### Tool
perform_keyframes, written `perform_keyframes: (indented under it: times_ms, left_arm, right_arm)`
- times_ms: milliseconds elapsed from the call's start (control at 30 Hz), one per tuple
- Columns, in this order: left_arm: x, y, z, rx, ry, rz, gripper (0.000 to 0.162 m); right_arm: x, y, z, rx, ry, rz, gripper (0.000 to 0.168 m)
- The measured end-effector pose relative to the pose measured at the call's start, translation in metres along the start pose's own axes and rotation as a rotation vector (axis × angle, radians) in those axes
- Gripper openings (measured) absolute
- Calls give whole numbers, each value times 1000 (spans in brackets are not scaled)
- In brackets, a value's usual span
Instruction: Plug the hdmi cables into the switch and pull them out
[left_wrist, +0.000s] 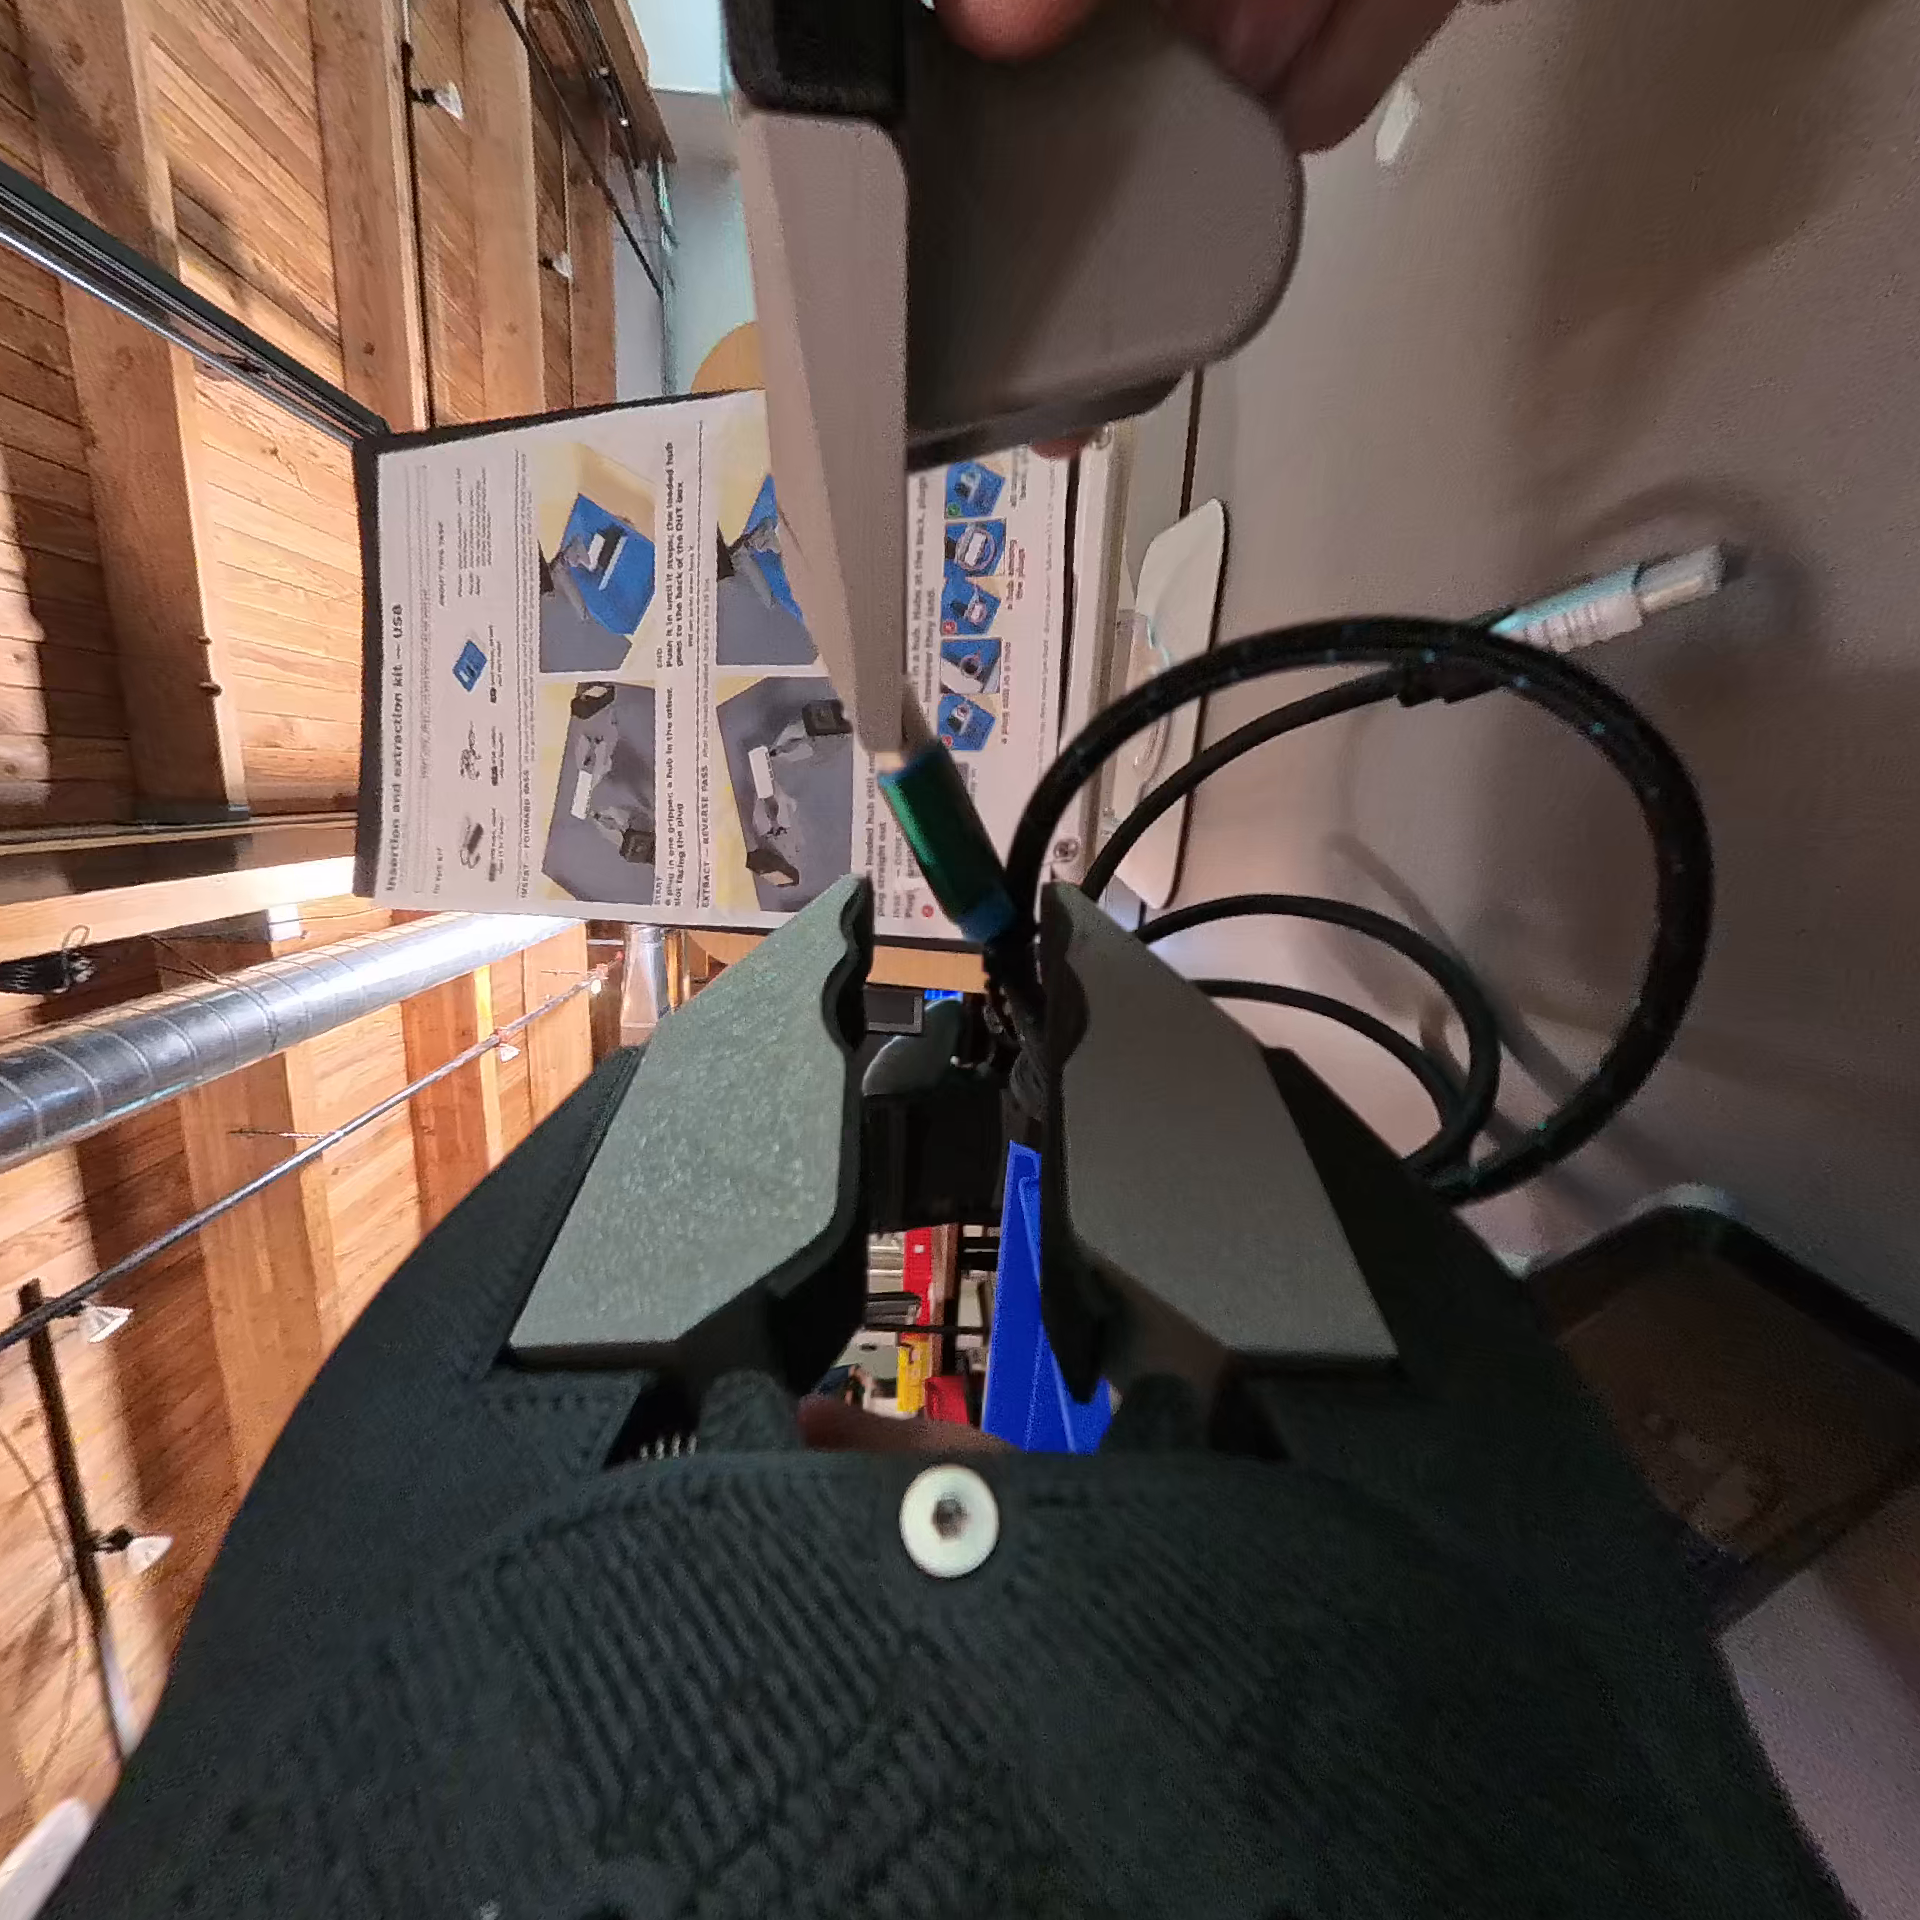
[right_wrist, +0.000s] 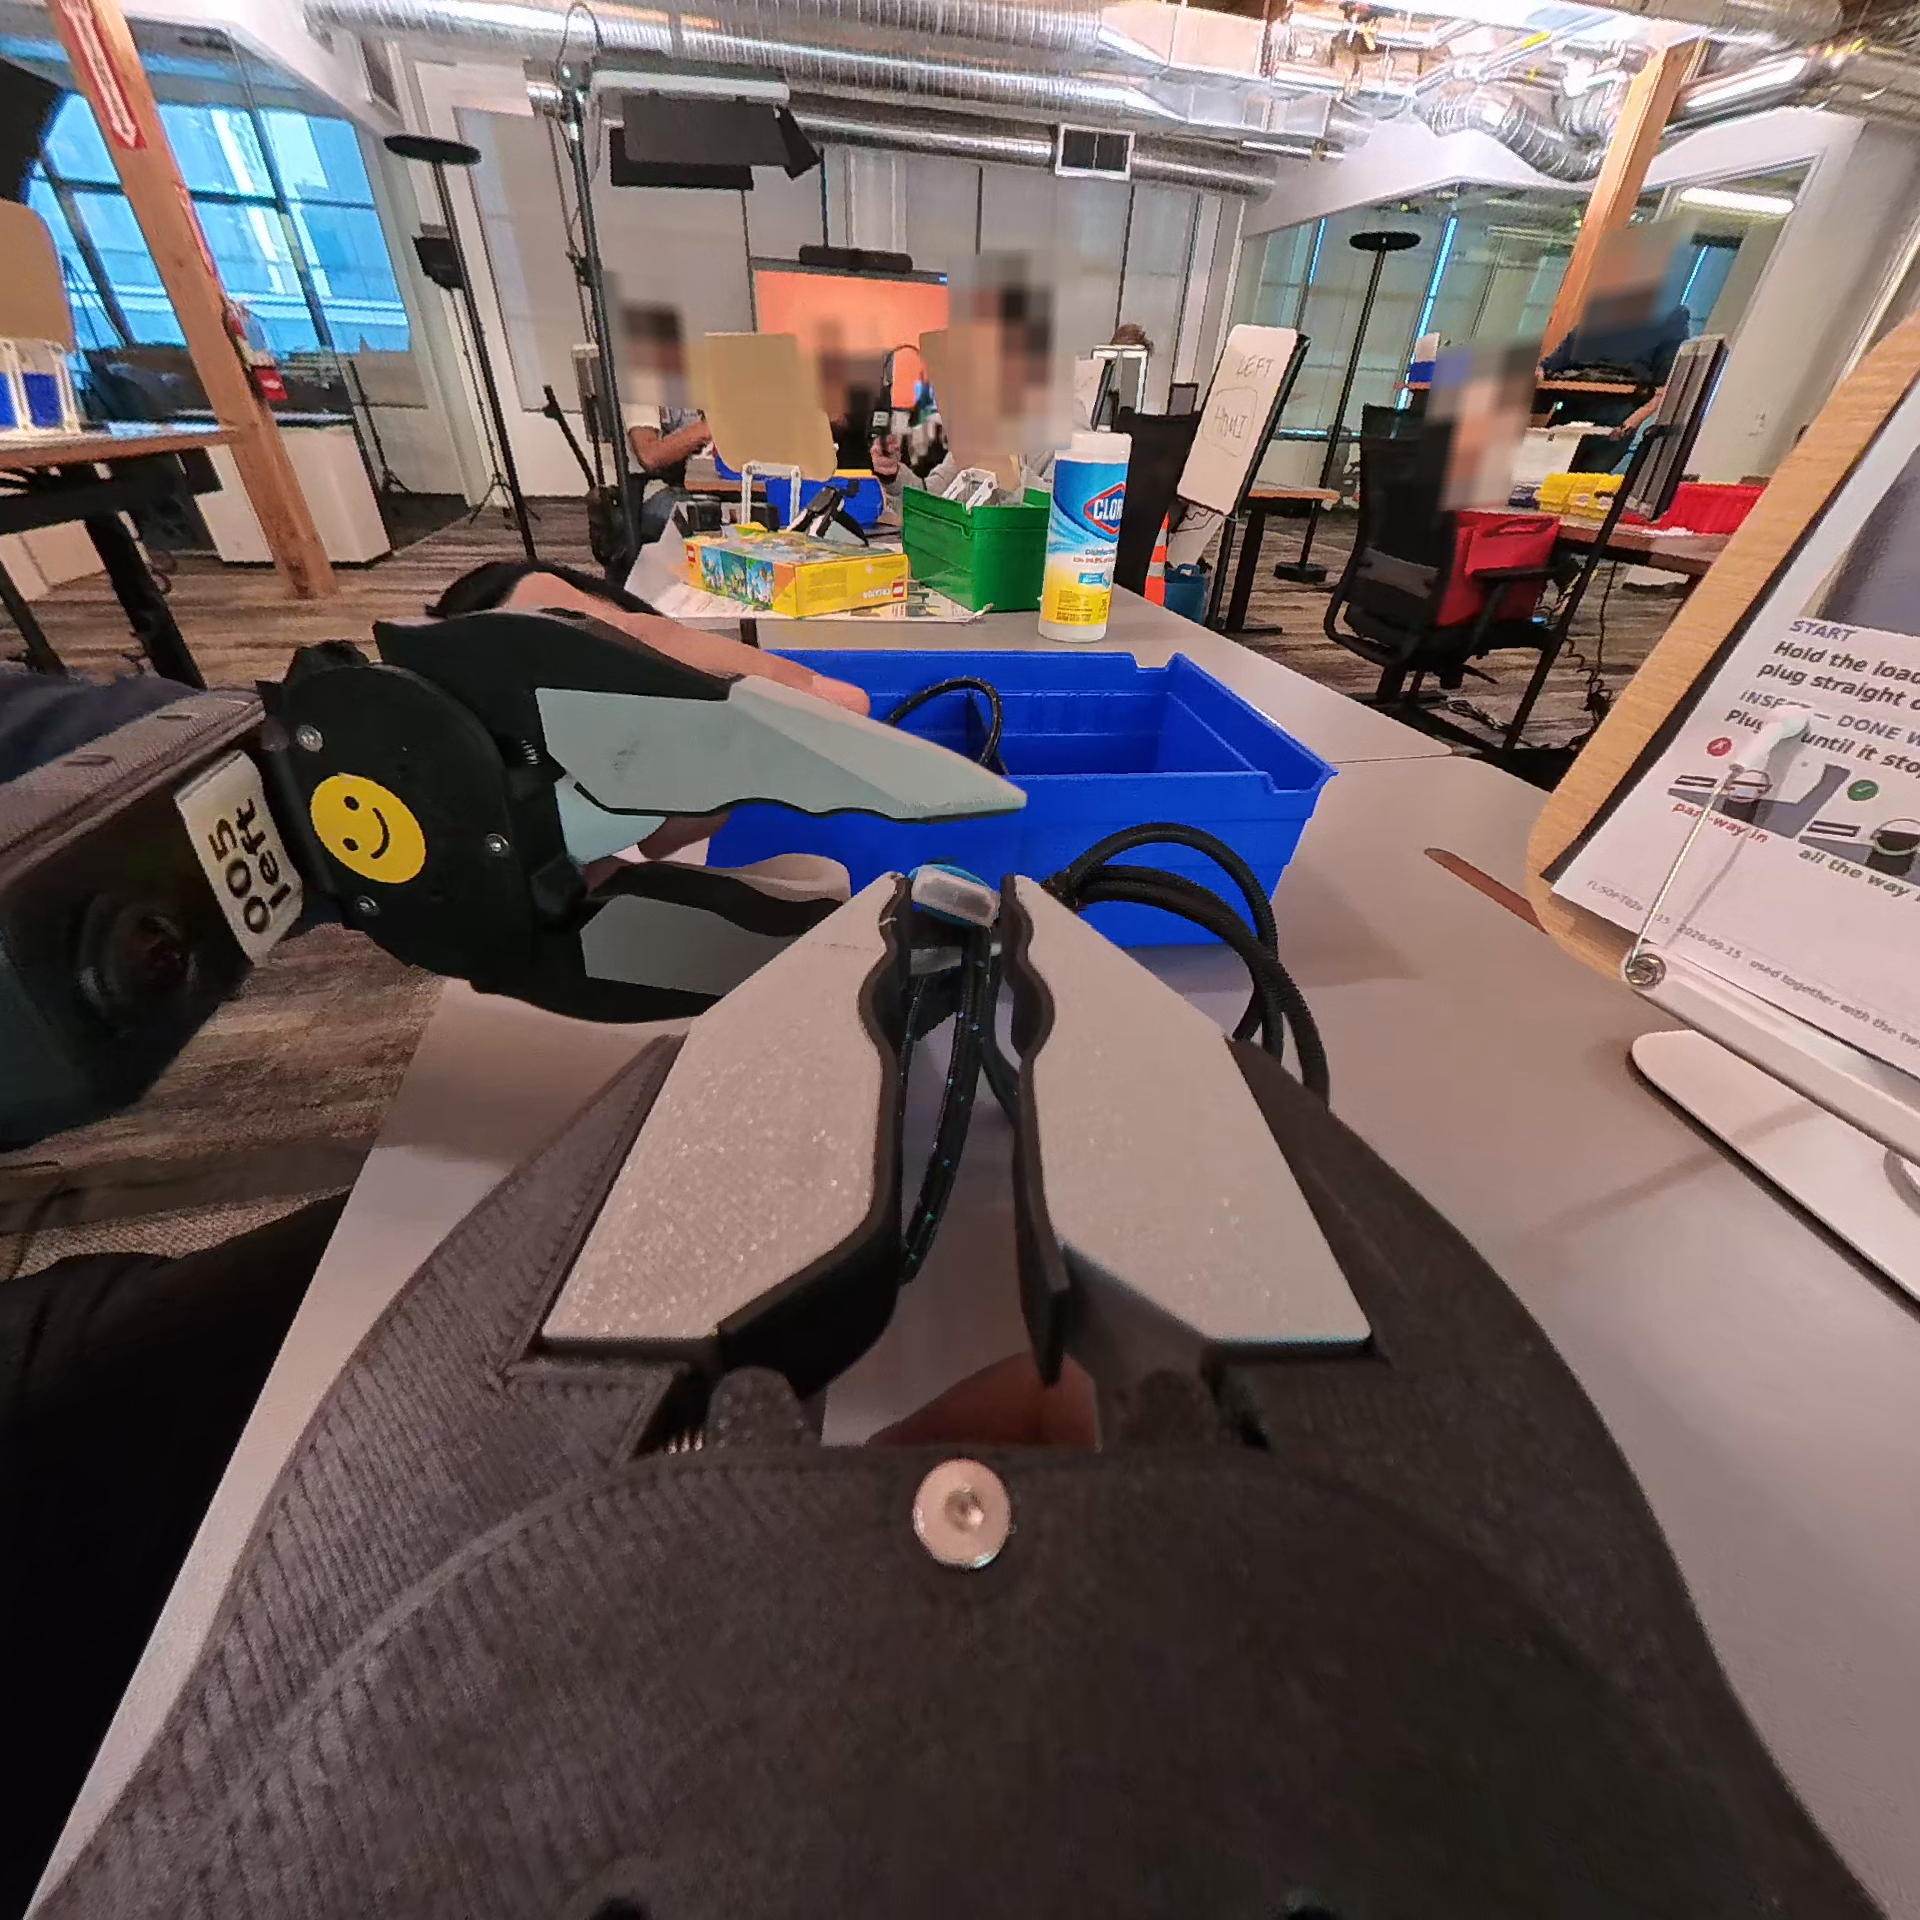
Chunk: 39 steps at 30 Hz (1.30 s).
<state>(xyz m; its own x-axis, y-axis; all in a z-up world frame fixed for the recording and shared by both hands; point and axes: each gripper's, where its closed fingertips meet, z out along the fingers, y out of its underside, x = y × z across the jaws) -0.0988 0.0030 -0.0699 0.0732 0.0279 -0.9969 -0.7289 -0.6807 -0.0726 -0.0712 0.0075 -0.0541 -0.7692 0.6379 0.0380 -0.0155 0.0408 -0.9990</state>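
Observation:
My right gripper is shut on the end of a teal-and-blue HDMI plug. Its black braided cable hangs under the fingers and coils on the grey table. My left gripper is open, level with the right gripper's tips, and the plug lies between its fingers, close to one of them. One right-gripper finger meets the plug's tip in the left wrist view. A second, silver connector lies on the table. No switch is in view.
A blue bin with another cable in it stands just behind the grippers. An instruction sheet on a stand is at the right. Farther back are a wipes canister, a green box and seated people. Less than 4 cm separates the two grippers' tips.

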Motion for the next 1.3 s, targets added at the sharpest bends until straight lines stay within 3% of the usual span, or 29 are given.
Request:
perform_keyframes:
  times_ms: [400, 833, 1300]
  left_arm:
    - [-2, -13, -10, 78, 79, -164, 19]
    - [-13, -6, -6, -27, -65, -61, 14]
    - [-8, 2, -13, 49, -60, -94, 11]
  right_arm:
    - [-10, -12, -3, 69, -66, 57, 14]
    - [-5, -10, -1, 83, -22, 49, 14]
    - [-12, 0, 4, -25, -62, -47, 13]
